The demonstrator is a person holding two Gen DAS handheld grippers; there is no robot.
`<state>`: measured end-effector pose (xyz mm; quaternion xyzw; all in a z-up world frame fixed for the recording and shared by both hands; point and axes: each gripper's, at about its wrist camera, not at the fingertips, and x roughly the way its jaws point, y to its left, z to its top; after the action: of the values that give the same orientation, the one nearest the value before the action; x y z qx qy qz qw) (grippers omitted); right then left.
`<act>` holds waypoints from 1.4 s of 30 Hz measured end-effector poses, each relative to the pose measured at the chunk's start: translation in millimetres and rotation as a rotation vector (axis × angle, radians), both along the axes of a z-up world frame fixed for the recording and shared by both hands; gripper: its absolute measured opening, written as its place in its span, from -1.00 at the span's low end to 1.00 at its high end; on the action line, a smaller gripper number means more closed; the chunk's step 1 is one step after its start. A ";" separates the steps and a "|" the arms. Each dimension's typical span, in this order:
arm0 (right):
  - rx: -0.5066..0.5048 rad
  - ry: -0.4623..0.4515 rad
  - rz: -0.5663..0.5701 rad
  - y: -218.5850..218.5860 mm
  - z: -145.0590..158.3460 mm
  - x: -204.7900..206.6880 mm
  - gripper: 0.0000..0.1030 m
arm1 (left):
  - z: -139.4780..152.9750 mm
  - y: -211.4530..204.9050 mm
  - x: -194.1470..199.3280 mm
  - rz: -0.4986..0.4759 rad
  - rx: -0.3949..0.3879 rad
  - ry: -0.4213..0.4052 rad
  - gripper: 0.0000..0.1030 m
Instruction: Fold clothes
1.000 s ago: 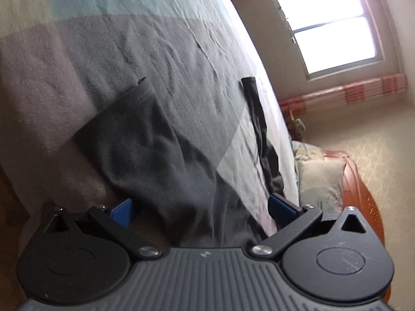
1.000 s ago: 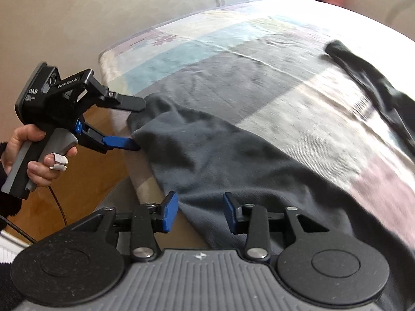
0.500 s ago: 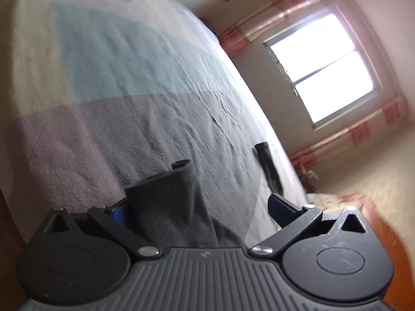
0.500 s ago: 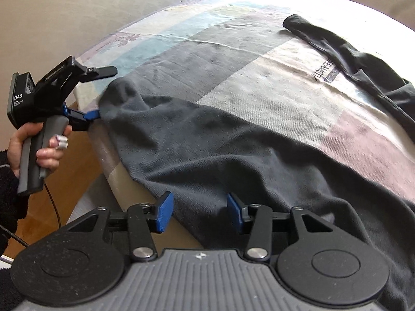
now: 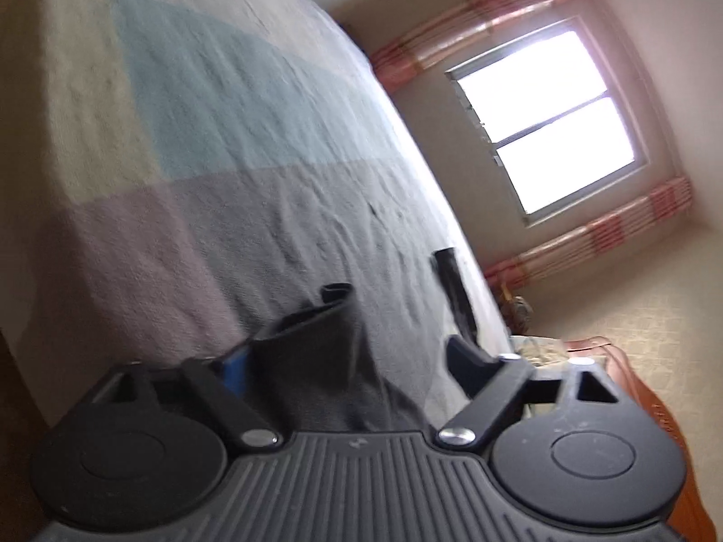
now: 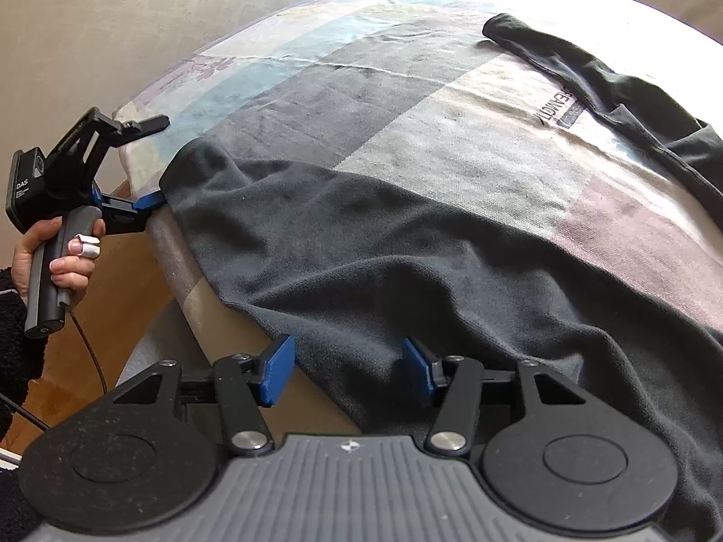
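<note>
1. Bed (image 6: 452,144) with patchwork cover: dark garment (image 6: 406,271) is spread across its near edge.
2. Left tool (image 6: 151,160) is seen spread wide at a sleeve end; right tool (image 6: 348,370) is released, straddling the hem.
3. Judged step: edge pickup. Both tools must be clenched before lifting.

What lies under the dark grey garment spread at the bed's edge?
The patchwork bedspread lies under the dark grey garment. The covered part of the bedspread and anything beneath it cannot be seen.
</note>
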<state>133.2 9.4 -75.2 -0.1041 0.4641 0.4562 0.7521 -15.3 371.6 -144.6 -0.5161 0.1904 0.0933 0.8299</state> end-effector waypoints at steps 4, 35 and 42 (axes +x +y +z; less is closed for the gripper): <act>-0.001 -0.003 -0.007 -1.6 1.2 0.0 0.15 | 1.2 -2.2 -1.3 -0.043 0.035 0.072 -0.32; 0.016 -0.010 -0.030 -12.1 6.5 -0.9 0.17 | 53.0 -37.6 62.7 -0.263 0.749 0.426 -0.32; 0.014 0.005 -0.065 -18.7 2.9 3.1 0.18 | 42.8 -47.8 68.9 -0.333 0.782 0.414 -0.16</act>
<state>136.3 -9.3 -72.3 -0.0825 0.4660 0.4350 0.7660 53.6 323.7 -101.8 -0.0979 0.3825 0.1244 0.9103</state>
